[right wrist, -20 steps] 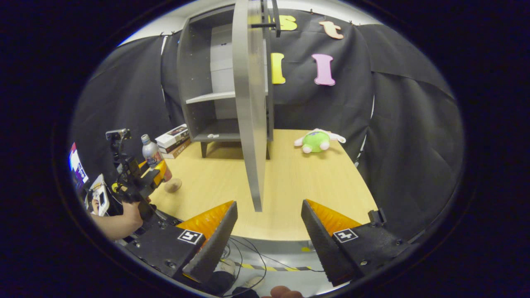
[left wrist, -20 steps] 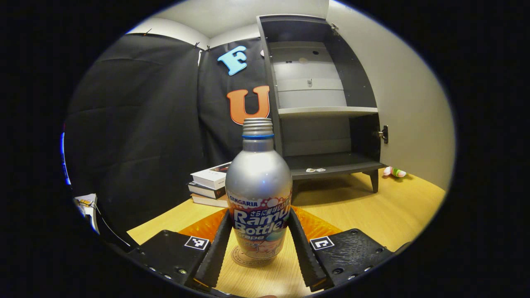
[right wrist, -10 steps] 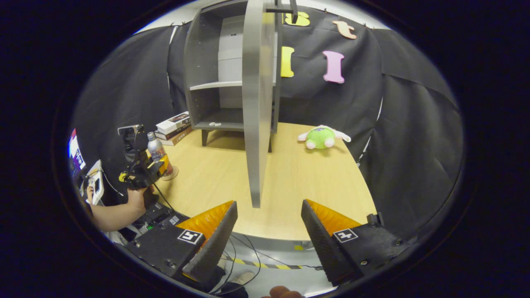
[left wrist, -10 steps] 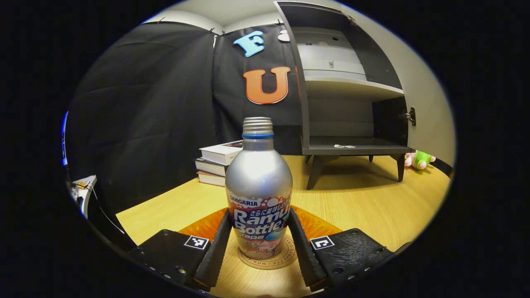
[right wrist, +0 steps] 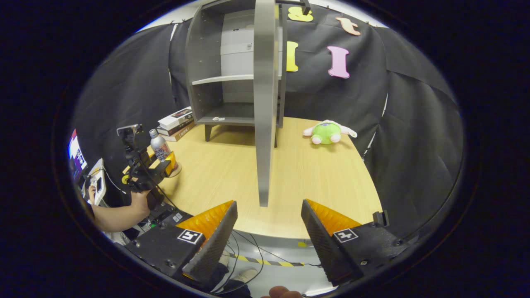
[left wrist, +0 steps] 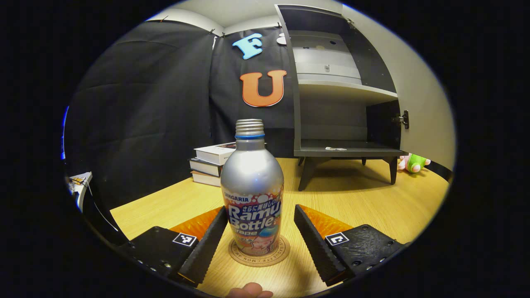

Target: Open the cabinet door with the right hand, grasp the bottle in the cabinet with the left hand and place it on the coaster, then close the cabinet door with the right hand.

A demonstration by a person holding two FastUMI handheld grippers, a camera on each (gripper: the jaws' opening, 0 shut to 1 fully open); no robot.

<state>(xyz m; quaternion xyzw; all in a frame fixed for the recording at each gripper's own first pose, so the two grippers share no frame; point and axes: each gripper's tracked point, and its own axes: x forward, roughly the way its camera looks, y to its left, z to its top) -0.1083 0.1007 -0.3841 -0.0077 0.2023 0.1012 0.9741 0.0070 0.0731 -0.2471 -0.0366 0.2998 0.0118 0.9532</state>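
**Bottle on coaster, cabinet door open**

Bottle (left wrist: 252, 190): silver metal, threaded neck with a blue ring, no cap visible, colourful printed label around the lower half. Stands upright, centred on the coaster (left wrist: 259, 254). Coaster is round, tan, with printed rim text, flat on the wooden table near its front-left edge, well apart from the cabinet.

Cabinet (left wrist: 343, 99): dark grey, on short legs, at the back of the table. Pale back panel, one light shelf across the middle, lower compartment holding only a small pale scrap. Cabinet door (right wrist: 265, 103): grey, swung wide open, seen edge-on in the right gripper view; hinge visible on the inner side wall in the left gripper view.
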